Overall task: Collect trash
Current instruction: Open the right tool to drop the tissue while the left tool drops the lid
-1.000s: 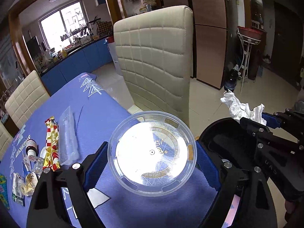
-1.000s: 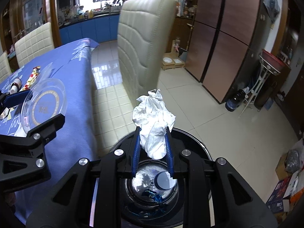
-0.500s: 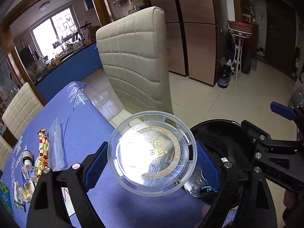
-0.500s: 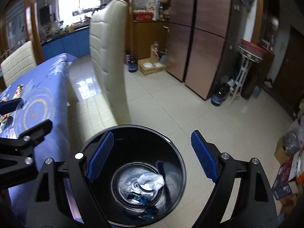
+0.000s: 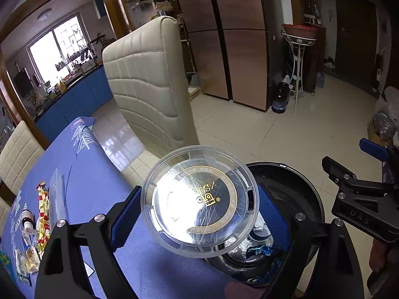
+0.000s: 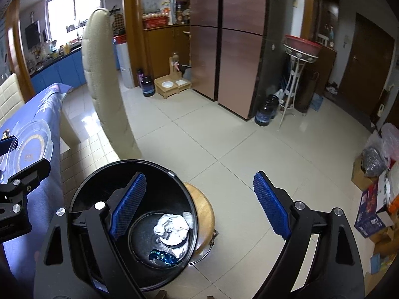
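A cream chair (image 5: 149, 87) stands beside the blue table (image 5: 82, 174), just behind the black bin (image 6: 129, 224) on the floor. The left gripper (image 5: 197, 209) is clamped on a clear plastic lid (image 5: 199, 209), held tilted over the bin's rim and hiding part of its inside. The right gripper (image 6: 199, 204) is wide open and empty; 1 second ago it pinched the white tissue (image 6: 172, 225), which now lies at the bottom of the bin beside a blue wrapper (image 6: 163, 256). Only the left view shows wrappers (image 5: 42, 214) and a small bottle (image 5: 26, 220) on the table; only the right view shows boxes (image 6: 374, 209) on the floor.
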Demonstrator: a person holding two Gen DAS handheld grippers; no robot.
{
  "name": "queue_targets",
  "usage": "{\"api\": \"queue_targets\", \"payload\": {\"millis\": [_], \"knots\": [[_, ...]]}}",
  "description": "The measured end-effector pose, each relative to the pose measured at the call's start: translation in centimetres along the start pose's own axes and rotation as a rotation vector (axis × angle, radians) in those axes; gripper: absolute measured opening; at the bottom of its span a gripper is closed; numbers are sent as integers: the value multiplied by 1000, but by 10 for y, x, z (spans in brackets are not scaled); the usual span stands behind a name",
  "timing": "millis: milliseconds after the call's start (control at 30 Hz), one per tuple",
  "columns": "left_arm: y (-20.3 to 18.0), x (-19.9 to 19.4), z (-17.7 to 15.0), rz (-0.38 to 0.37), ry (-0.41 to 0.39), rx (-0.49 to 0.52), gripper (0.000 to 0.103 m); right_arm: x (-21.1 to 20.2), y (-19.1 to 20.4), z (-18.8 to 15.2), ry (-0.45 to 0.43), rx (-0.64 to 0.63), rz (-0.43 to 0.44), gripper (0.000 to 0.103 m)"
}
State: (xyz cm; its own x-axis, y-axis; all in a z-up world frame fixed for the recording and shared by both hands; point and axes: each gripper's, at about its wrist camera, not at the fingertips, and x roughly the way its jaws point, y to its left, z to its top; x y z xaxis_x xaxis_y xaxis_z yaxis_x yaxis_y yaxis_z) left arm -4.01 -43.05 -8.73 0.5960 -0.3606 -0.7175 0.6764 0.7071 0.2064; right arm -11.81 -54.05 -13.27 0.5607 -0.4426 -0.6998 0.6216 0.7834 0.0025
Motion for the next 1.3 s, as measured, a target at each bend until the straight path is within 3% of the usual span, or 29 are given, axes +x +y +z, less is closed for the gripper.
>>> {"api": "queue_targets", "payload": {"millis": [200,467,633,1300], "knots": [[-5,1,2,-19,7,-3,87,3,-17,-2,11,34,-18,88],[12,11,0,-127,74,-107,88,4,-17,-2,11,25,-12,88],[14,5,-2,-114,43,-96,93,4,-9,-1,10,14,-2,88],[41,-8,-13,-54,11,-102,93,-8,48,17,-3,-125,21,88]]}}
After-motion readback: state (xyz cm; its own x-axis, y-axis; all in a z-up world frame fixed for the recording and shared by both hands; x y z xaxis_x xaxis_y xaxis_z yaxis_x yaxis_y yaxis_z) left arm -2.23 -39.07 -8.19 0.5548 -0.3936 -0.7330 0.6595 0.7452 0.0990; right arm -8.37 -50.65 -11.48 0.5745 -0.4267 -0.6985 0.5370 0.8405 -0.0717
